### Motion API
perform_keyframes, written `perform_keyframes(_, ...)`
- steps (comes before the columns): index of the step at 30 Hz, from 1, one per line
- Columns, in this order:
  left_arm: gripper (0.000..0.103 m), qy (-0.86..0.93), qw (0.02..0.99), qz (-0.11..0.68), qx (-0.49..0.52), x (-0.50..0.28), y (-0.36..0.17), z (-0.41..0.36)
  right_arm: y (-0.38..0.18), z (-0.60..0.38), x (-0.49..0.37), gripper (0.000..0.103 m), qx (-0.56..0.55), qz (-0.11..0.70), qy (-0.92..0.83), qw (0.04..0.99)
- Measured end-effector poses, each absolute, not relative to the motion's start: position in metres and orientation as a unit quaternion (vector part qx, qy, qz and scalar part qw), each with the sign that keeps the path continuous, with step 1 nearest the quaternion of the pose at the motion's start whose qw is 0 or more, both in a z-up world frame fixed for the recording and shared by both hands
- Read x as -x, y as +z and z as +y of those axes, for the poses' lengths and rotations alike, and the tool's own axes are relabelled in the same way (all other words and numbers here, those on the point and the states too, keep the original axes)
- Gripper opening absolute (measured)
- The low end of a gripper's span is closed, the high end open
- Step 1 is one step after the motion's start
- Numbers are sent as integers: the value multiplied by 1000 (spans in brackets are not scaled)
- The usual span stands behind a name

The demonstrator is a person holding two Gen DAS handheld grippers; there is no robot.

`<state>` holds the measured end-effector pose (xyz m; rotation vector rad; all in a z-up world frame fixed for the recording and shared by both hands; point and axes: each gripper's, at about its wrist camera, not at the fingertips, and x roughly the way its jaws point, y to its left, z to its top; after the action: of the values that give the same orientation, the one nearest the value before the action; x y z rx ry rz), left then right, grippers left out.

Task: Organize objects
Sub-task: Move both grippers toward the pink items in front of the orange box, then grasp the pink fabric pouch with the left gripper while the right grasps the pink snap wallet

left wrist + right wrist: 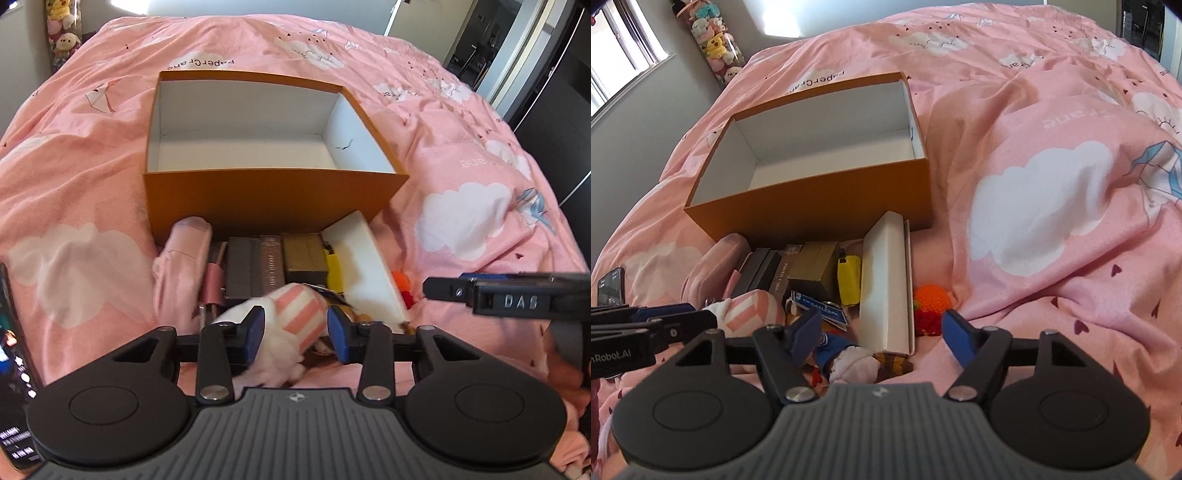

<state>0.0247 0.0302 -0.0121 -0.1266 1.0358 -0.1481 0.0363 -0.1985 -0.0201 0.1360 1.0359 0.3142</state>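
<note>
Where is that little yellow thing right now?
The yellow item lies on the pink bedspread in front of the orange box, between the olive-brown box on its left and the long white box on its right.

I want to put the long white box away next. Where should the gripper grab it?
Grip the long white box across its narrow width near its close end, coming down from above with the open right gripper. It is long and slim, so only the short way fits between the fingers. The yellow thing beside it crowds one side.
</note>
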Motion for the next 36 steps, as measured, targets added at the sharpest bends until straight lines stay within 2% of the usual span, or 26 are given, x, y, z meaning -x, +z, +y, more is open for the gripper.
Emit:
perform_keyframes(2,46,-58,863,497,61,-29,-13,40,-20,-193,-47,59,-61,498,162,850)
perform_keyframes(8,46,-23,865,498,63,-49,-17,67,-25,-165,-78,49,-51,511,205,833)
perform_keyframes(14,55,6,863,505,37,-72,-26,81,-36,-131,-102,48,-43,532,246,809)
perform_keyframes(22,58,-5,834,551,17,-99,-56,86,-48,-82,-124,46,-31,550,292,781)
perform_keyframes(30,38,-13,829,556,56,-96,-60,107,-51,-51,-127,41,-22,564,324,759)
perform_keyframes(36,33,15,831,551,67,-86,-60,131,-55,-24,-124,29,4,570,349,743)
